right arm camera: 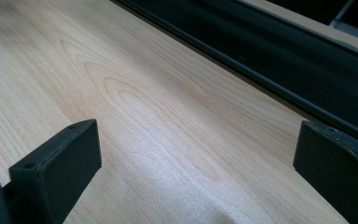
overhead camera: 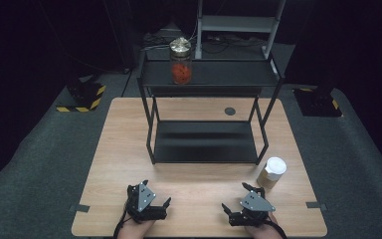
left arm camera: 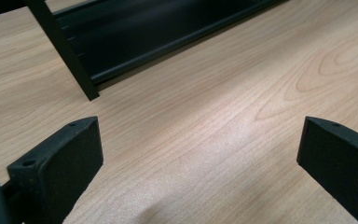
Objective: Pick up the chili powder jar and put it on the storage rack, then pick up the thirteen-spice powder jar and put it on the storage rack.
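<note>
Left gripper [overhead camera: 148,200] rests on the near edge of the table [overhead camera: 119,149], in front of the left front leg of the black shelf rack [overhead camera: 206,119]; its jaws stand wide apart with nothing between them but bare wood, as its own view confirms [left arm camera: 200,154]. Right gripper [overhead camera: 248,205] rests likewise at the near edge, in front of the rack's right front leg, jaws spread and empty [right arm camera: 196,154]. The thing nearest a gripper is the small jar with a white lid [overhead camera: 272,172], standing upright on the table just beside the rack's right front leg and just beyond the right gripper, not touched. A glass jar with a metal lid and red contents [overhead camera: 181,60] stands on the rack's top shelf, toward its left end, well apart from both grippers. The rack's lower shelf is bare. Judgement: work has not visibly begun; neither jar is gripped, and approach, grasp and placement all remain. Markings: no brand, label or writing can be read on either jar, the rack or the grippers; the jars are too small to show any print.
</note>
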`<state>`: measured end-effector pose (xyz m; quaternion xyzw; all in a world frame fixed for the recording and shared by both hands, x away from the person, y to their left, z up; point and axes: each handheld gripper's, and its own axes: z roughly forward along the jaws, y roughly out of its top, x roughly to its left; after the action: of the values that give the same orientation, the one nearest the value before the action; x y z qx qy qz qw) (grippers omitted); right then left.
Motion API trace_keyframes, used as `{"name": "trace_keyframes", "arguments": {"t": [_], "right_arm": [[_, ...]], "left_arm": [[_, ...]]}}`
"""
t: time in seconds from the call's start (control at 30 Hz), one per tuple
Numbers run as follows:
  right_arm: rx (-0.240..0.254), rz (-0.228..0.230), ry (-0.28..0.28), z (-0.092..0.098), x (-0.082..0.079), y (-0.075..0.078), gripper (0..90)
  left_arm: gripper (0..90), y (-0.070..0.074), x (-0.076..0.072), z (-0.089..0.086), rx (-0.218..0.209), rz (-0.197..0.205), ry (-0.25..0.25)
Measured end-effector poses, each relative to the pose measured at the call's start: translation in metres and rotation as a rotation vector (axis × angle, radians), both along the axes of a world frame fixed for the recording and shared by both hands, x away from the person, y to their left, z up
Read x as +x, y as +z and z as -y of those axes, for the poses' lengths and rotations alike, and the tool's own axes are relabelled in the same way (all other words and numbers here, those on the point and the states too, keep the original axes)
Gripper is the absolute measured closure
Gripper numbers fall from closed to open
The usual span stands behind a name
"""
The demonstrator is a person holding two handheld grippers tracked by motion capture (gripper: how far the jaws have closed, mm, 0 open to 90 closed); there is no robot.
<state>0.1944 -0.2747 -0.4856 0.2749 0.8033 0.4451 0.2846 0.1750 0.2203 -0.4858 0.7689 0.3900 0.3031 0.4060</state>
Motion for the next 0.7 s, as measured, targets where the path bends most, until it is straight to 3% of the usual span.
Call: {"name": "trace_keyframes", "arguments": {"t": [0.3,0.43,0.7], "right_arm": [[-0.001,0.015,0.019,0.001,-0.001,-0.002,0.0],[0.025,0.025,0.026,0.005,-0.003,-0.003,0.0],[0.066,0.064,0.029,0.01,-0.009,0.006,0.0]], "left_arm": [[0.6,0.0,-0.005,0.008,0.056,0.018,-0.01],[0.6,0.0,-0.005,0.01,0.07,0.019,-0.02],[0.6,-0.002,-0.007,0.005,0.042,0.029,-0.017]]}}
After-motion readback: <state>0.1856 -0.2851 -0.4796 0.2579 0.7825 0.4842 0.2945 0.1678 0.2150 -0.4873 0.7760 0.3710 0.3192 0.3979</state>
